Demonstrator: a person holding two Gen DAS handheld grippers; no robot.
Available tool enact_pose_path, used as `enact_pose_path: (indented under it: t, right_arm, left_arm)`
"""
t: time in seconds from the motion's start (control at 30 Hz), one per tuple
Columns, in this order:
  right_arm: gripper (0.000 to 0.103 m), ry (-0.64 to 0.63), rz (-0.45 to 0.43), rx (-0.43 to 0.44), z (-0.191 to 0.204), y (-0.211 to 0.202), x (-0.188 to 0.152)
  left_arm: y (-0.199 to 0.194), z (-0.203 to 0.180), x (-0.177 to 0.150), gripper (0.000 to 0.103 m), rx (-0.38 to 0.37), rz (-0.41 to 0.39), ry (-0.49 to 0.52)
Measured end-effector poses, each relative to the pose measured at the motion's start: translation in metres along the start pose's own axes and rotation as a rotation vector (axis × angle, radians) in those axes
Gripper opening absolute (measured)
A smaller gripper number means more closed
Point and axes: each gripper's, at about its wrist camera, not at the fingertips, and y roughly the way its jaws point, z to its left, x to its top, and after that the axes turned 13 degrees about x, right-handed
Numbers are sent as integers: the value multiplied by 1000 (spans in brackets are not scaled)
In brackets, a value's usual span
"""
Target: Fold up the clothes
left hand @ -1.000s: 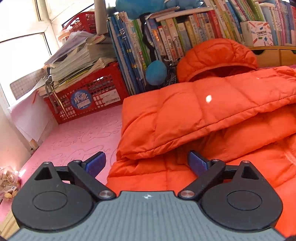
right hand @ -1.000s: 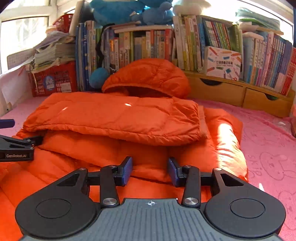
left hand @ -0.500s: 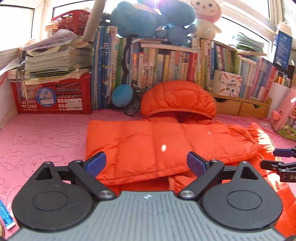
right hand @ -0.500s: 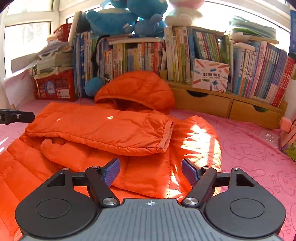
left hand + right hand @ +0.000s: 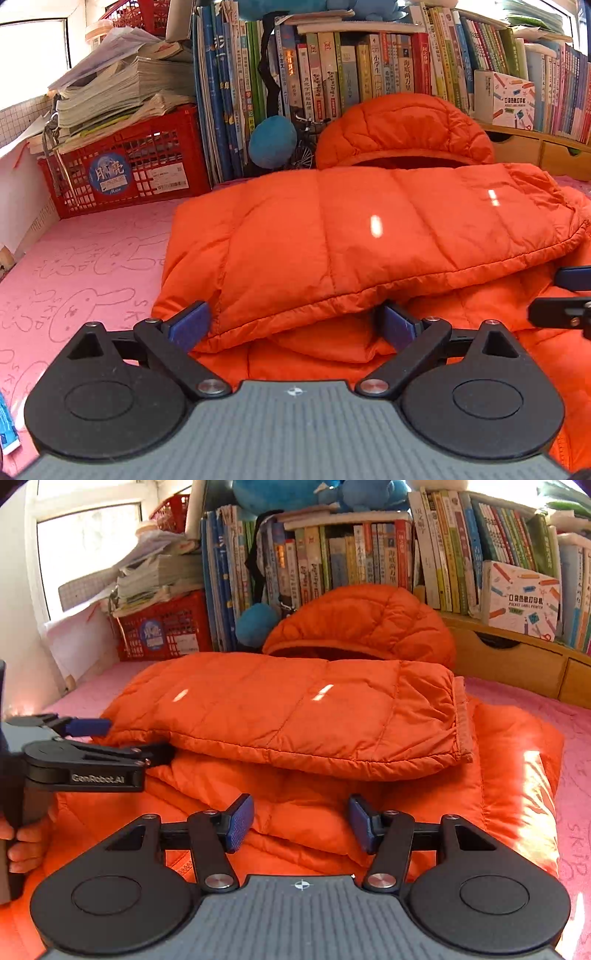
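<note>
An orange puffer jacket lies on the pink mat, one sleeve folded across its body and its hood at the back by the books. My left gripper is open, its jaws on either side of the sleeve's near hem at the jacket's left side; it also shows in the right wrist view. My right gripper is open and empty, low over the jacket's body in front of the sleeve; its tips show in the left wrist view.
A red crate with stacked papers stands at the back left. A row of books and wooden drawers line the back. A blue ball sits by the hood. Bare pink mat lies left and right.
The left gripper has come forward and down to the sleeve's near hem. The right gripper has lowered toward the jacket body and its jaws have narrowed a little, still open.
</note>
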Motion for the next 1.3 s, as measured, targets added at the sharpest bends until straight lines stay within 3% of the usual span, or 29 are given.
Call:
enact_pose_path:
  t: [0.07, 0.1, 0.17, 0.23, 0.27, 0.33, 0.37, 0.4, 0.5, 0.6, 0.7, 0.73, 0.77, 0.87, 0.93, 1.1, 1.17, 1.23, 1.3]
  right_arm:
    - [64, 77, -112, 50, -13, -28, 2]
    - [73, 110, -167, 53, -19, -41, 4]
    - [86, 137, -271, -89, -27, -51, 14]
    - [90, 123, -278, -226, -34, -39, 28]
    - [90, 120, -249, -251, -37, -28, 33]
    - [83, 113, -173, -253, -40, -2, 39]
    - [57, 104, -128, -254, -38, 11, 38]
    - [24, 98, -98, -267, -35, 20, 36]
    - [16, 72, -129, -286, -21, 12, 31]
    - [15, 28, -211, -349, -5, -20, 27]
    - [15, -4, -246, -390, 2, -47, 22]
    - [15, -9, -232, -395, 1, -48, 20]
    - [15, -5, -213, -407, -2, -44, 18]
    - [15, 20, -162, -434, -13, -33, 10]
    - [16, 49, -132, -434, -22, -23, 2]
    - [17, 85, -78, -424, -33, -2, -13]
    - [20, 72, -70, -380, -32, -9, -10]
    - [33, 95, -77, -314, -36, -26, -6]
    - [69, 110, -104, -246, -40, -42, 1]
  left_arm:
    - [2, 4, -1, 101, -16, 14, -21]
    - [2, 5, -1, 101, -16, 15, -21]
    - [2, 3, -2, 101, -8, 11, -11]
    - [1, 2, -2, 101, -6, 10, -8]
    - [2, 2, -1, 101, -6, 12, -9]
    - [2, 2, -2, 101, -7, 13, -11]
    - [2, 2, -1, 102, -6, 14, -12]
    - [2, 2, -1, 102, -6, 13, -12]
    - [0, 6, -2, 100, -15, 5, -25]
    - [-27, 25, -1, 94, -126, 12, -43]
    - [-71, 54, 9, 96, -419, -37, -176]
    - [-81, 59, 18, 99, -468, -79, -198]
    - [-87, 60, 28, 100, -449, -123, -208]
    - [-77, 32, 55, 99, -175, -210, -156]
    - [-55, 4, 66, 99, -82, -203, -100]
    - [-1, -60, 61, 99, -72, -68, -15]
    - [15, -78, 55, 100, -59, -39, 13]
    - [19, -85, 41, 103, -26, -81, 50]
    - [20, -88, 36, 103, -20, -97, 62]
